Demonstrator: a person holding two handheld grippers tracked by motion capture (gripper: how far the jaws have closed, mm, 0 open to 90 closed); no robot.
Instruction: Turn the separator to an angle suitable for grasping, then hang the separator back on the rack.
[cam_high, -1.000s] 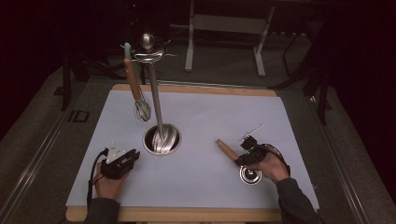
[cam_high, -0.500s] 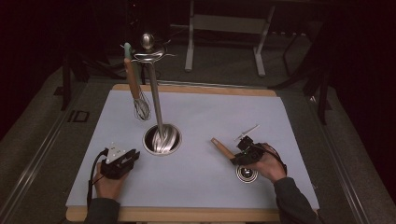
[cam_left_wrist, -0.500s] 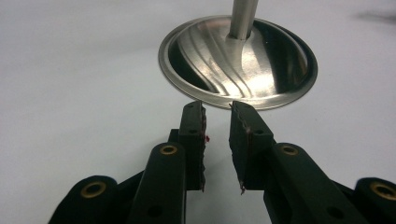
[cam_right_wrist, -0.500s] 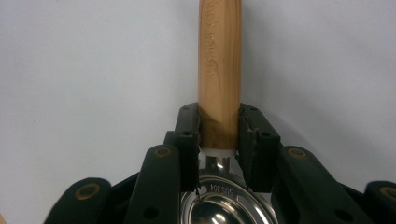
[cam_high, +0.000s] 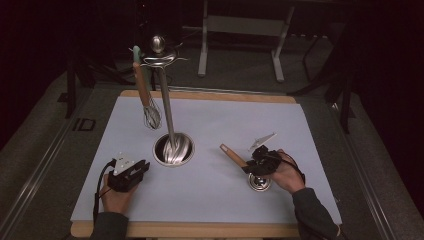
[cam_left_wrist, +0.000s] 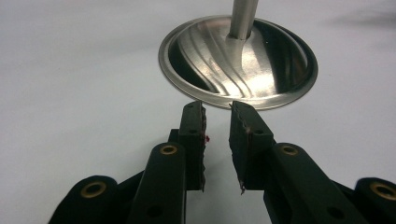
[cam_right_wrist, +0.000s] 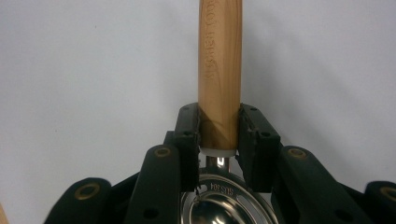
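Right gripper (cam_high: 256, 162): jaws clamped on the wooden handle (cam_right_wrist: 220, 70) of a steel ladle (cam_high: 260, 182), gripping near the bowl end.
Ladle position: bowl low beside the right hand, just above or on the white mat (cam_high: 215, 210); cannot tell which. Handle points up-left toward the stand (cam_high: 165, 100).
Change: over the last second the handle end has swung slightly left and the hand has crept inward.
Reading: probably being carried to hang on the stand, where a whisk (cam_high: 148, 107) already hangs.
Left gripper (cam_left_wrist: 217, 133): jaws a narrow gap apart, holding nothing, resting just short of the stand base (cam_left_wrist: 238, 56).
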